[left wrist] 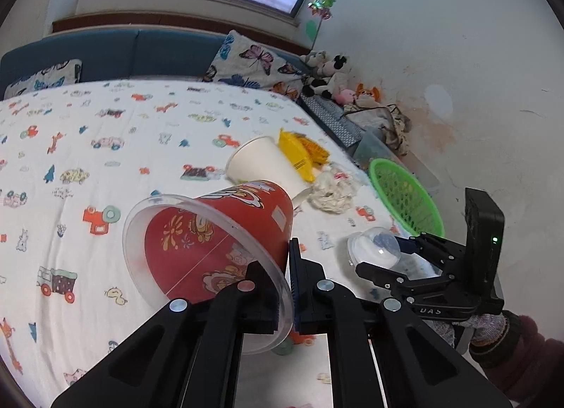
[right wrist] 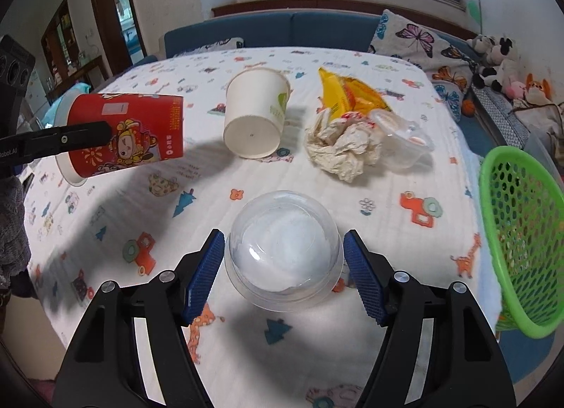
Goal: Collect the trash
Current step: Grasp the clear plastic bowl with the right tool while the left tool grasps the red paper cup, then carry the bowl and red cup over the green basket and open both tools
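Note:
My left gripper (left wrist: 287, 288) is shut on the rim of a red printed paper cup (left wrist: 218, 231) and holds it tilted above the bed. In the right wrist view the red cup (right wrist: 134, 133) hangs at the left, one left finger (right wrist: 88, 136) lying across it. A clear plastic dome lid (right wrist: 282, 245) sits between the blue pads of my right gripper (right wrist: 283, 277), which press on its sides, and its shadow falls on the sheet below. The left wrist view shows the dome lid (left wrist: 373, 245) in the right gripper (left wrist: 387, 256).
On the patterned sheet (right wrist: 246, 178) lie a tipped white paper cup (right wrist: 255, 115), a yellow wrapper (right wrist: 349, 90), crumpled paper (right wrist: 342, 150) and a clear plastic tub (right wrist: 402, 140). A green mesh basket (right wrist: 521, 231) stands at the bed's right edge. Pillows and plush toys (right wrist: 493, 55) are at the back right.

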Tool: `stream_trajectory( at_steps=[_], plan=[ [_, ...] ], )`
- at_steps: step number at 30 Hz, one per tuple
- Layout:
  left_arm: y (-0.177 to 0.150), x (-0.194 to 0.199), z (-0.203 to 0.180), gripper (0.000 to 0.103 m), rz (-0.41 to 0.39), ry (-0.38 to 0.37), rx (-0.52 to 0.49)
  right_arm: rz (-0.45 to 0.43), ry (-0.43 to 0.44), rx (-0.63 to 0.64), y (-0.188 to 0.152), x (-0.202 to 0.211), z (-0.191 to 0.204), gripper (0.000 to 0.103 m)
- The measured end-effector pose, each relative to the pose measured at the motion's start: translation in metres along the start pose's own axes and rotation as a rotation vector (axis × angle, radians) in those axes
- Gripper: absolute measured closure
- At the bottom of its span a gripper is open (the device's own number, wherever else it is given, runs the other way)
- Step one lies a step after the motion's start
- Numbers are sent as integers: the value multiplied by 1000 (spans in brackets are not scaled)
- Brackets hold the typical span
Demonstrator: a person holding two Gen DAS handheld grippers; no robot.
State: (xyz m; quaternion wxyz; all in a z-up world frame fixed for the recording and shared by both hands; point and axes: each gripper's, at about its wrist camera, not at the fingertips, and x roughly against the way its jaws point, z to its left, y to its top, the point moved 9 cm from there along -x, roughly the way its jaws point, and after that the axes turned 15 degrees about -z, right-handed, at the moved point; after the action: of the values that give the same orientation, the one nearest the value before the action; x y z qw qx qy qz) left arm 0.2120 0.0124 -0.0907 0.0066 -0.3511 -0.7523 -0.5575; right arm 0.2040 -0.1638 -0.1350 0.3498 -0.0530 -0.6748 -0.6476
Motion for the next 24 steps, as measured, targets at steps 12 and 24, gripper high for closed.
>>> stream_trajectory(
  at_steps=[12, 24],
  plan=[
    [23, -22, -74, 98, -14, -116, -97, -72, -112, -91, 11, 41, -65, 33],
    [39, -78, -155, 98, 17, -207, -176, -102, -356, -209, 1, 86, -205, 33]
  ],
)
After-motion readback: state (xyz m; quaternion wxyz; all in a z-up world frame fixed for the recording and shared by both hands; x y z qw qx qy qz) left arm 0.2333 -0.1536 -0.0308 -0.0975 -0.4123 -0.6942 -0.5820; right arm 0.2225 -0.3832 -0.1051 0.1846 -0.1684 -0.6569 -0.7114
